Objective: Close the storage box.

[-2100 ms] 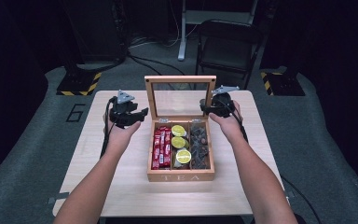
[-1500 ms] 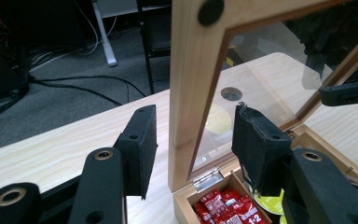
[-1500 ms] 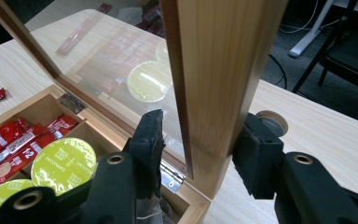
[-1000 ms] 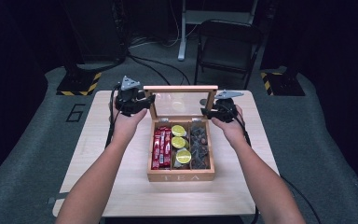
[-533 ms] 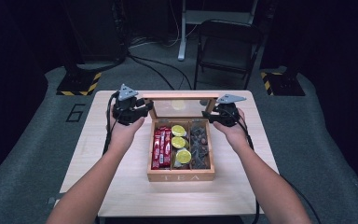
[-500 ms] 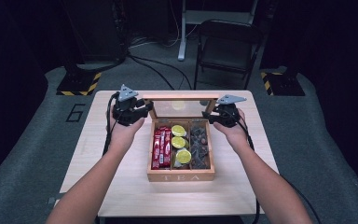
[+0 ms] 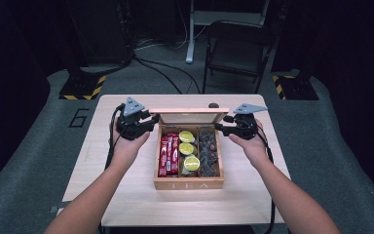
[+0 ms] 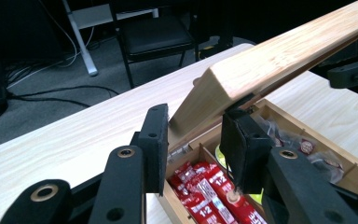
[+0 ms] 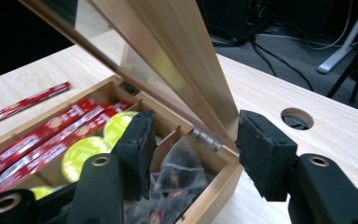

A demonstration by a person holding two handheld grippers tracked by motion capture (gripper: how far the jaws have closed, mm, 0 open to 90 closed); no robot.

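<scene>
On the pale wooden worktop point(image 7: 126, 195) stands a wooden tea box point(image 7: 189, 184) holding red packets point(image 7: 168, 155), round yellow-green pods point(image 7: 189, 150) and dark sachets point(image 7: 208, 152). Its glass-paned wooden lid point(image 7: 189, 116) is tilted half down, the left hand-held gripper point(image 7: 148, 122) and right hand-held gripper point(image 7: 223, 127) at its two ends.

Dark lab or studio, folding chair point(image 7: 236, 44), floor cables point(image 7: 160, 68), hazard-taped stands point(image 7: 80, 85)

Dark room, grey carpet floor point(image 7: 39, 161). Light wooden table point(image 7: 126, 195) in centre. Black folding chair point(image 7: 236, 46) behind it; cables point(image 7: 160, 68) trail across floor; yellow-black hazard tape point(image 7: 83, 87).
</scene>
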